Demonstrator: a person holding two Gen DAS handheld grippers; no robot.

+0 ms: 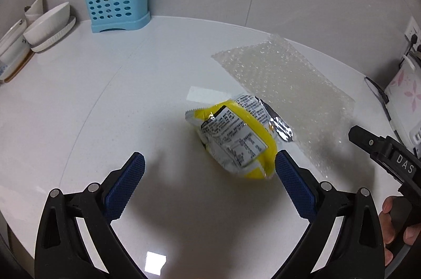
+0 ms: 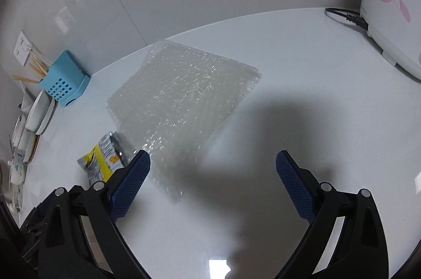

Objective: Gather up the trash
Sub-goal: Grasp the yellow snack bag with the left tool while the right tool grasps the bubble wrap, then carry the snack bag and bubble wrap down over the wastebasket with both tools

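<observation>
A crumpled yellow and silver snack wrapper lies on the white counter, just ahead of my left gripper. That gripper is open, and its right finger sits close beside the wrapper's near end. A clear bubble wrap sheet lies flat behind the wrapper. In the right wrist view the bubble wrap spreads ahead of my right gripper, which is open above the counter with nothing between its fingers. The wrapper shows left of its left finger.
A blue utensil holder with chopsticks stands at the back wall. White bowls and dishes are stacked at the far left. A white flowered rice cooker with a black cord stands at the right. The other gripper's body and a hand show at the right edge.
</observation>
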